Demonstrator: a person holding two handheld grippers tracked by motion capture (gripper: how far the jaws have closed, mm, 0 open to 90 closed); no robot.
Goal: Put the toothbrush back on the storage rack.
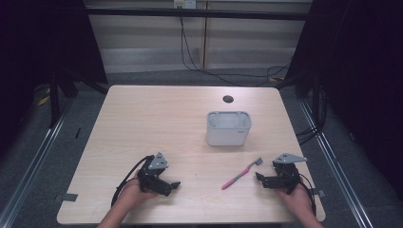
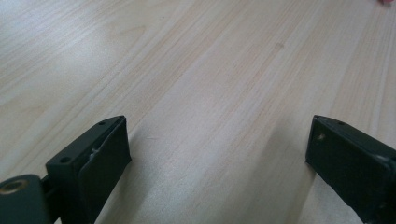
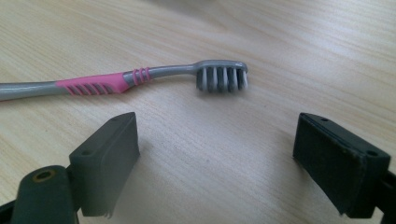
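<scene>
Barely started imo: right gripper, jaws wide w/ nothing in them, sits just short of the pink-grey toothbrush lying flat on the table near the grey holder, left gripper wide too, idle, grab & drop-in both left.

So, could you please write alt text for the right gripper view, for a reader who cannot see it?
A grey and pink toothbrush lies on a light wooden table, bristles facing the camera. The right gripper is just short of it, its two black jaws wide open with bare wood between them.
</scene>
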